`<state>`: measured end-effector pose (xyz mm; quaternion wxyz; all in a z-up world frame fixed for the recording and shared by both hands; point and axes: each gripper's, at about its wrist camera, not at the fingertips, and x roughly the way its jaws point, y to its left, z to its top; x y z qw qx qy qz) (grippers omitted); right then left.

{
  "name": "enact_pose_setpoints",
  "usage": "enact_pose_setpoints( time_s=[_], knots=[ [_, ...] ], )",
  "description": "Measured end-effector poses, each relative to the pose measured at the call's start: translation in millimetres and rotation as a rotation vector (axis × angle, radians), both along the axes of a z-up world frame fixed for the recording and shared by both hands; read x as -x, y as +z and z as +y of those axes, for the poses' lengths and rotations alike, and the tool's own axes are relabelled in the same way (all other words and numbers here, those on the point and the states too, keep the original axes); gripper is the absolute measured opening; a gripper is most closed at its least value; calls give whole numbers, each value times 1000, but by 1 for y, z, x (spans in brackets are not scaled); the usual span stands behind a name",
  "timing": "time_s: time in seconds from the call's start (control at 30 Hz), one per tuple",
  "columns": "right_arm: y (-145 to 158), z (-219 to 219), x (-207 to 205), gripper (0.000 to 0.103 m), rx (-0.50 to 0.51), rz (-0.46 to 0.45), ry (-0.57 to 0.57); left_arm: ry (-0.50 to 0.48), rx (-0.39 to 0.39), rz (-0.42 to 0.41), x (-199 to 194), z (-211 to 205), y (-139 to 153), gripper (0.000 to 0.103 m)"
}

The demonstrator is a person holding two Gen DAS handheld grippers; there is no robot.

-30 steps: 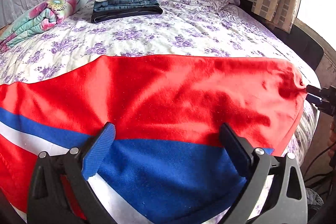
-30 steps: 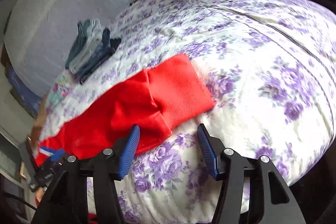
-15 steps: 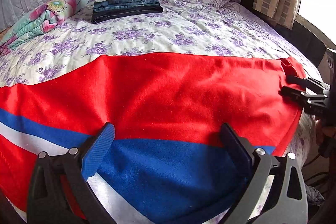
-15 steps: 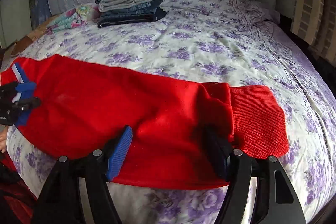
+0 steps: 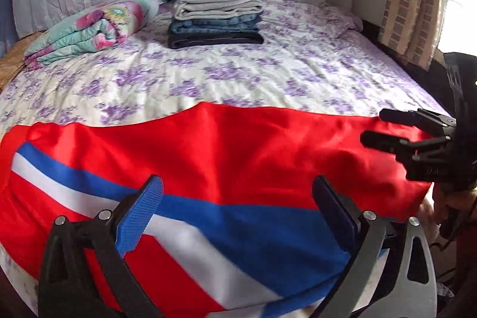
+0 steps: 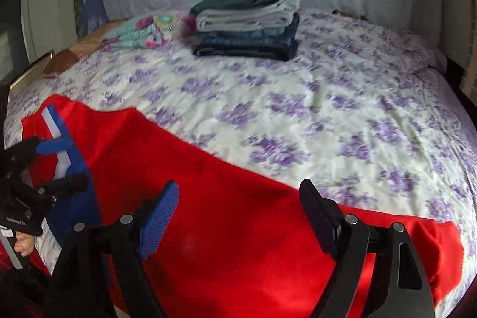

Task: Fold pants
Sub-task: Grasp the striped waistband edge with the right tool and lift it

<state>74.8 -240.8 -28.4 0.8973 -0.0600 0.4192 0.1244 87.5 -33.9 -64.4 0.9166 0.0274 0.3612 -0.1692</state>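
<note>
both hand-held grippers, left (image 5: 235, 213) and right (image 6: 238, 213), hang wide open over the red pants (image 5: 238, 154), holding nothing. pants lie flat along the bed's (image 5: 238, 73) near edge. i judge the risk is a one-layer pinch, or cloth sliding off that edge as i lift. plenty of open bed ahead; the stack (image 5: 214, 5) and quilt (image 5: 89, 29) sit well apart.

You see red pants (image 5: 238, 145) with blue and white stripes, on a bed (image 5: 238, 73) sheeted cream with purple flowers. Behind: a green, grey, blue and black stack (image 5: 216, 5) and a pastel floral blanket (image 5: 89, 30).
</note>
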Motion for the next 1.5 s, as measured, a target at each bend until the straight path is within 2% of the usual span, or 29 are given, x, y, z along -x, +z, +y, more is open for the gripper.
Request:
enact_pose_setpoints(
  time_s=[0.03, 0.07, 0.13, 0.23, 0.3, 0.4, 0.47, 0.53, 0.57, 0.6, 0.67, 0.7, 0.73, 0.8, 0.87, 0.97, 1.03, 1.1, 1.17, 1.23, 1.33, 1.4, 1.5],
  knots=[
    [-6, 1, -4, 87, -11, 11, 2, 19, -21, 42, -8, 5, -9, 98],
    [-3, -1, -3, 89, -37, 16, 4, 16, -3, 91, -15, 11, -18, 98],
    [6, -10, 1, 89, -100, 2, -19, 11, 63, 85, -15, 20, -14, 98],
    [24, -18, 17, 89, -179, -67, -65, 28, 56, 77, -12, 19, -12, 98],
    [33, -5, 23, 90, -167, -99, -12, 35, 74, 38, -6, 20, -2, 98],
    [40, 27, 29, 90, -85, -136, 81, 61, 67, -24, -9, 22, 22, 98],
    [40, 45, 35, 90, -75, -141, 153, 55, 83, -34, -18, 24, 37, 98],
    [40, 59, 39, 90, -89, -118, 231, 38, 109, -7, -32, 25, 43, 98],
    [38, 65, 39, 90, -94, -92, 265, 30, 104, 34, -41, 24, 38, 98],
    [34, 68, 38, 90, -88, -57, 284, 32, 84, 83, -51, 24, 29, 98],
    [11, 73, 25, 90, -60, 77, 317, 76, 18, 195, -64, 27, -8, 98],
    [-1, 73, 22, 91, -50, 121, 328, 70, 3, 187, -62, 29, -21, 98],
    [-2, 73, 24, 92, -51, 98, 346, 47, -11, 125, -50, 28, -19, 98],
    [6, 73, 22, 94, -49, 120, 361, 57, -24, 99, -37, 33, -12, 98],
    [26, 69, 14, 94, -117, 94, 358, 81, 8, 38, -21, 44, -5, 98],
    [54, 64, -22, 94, -260, 80, 357, 58, 64, 35, -7, 62, -2, 98],
    [58, 71, -55, 81, -325, 112, 345, 60, 82, 42, 1, 71, -11, 98],
    [49, 82, -89, 49, -363, 185, 323, 38, 47, -15, 12, 68, -17, 98],
    [36, 97, -113, 42, -332, 224, 303, 18, 10, -35, 19, 61, -19, 98],
    [24, 112, -123, 42, -271, 240, 316, 6, -10, -41, 20, 59, -21, 98],
    [12, 128, -126, 36, -206, 247, 341, -4, 29, -33, 19, 64, -21, 98],
    [9, 134, -127, 23, -164, 224, 346, -8, 34, -33, 18, 64, -21, 98],
    [3, 140, -142, 23, -128, 231, 319, -9, 31, -31, 17, 63, -21, 98]
  ],
)
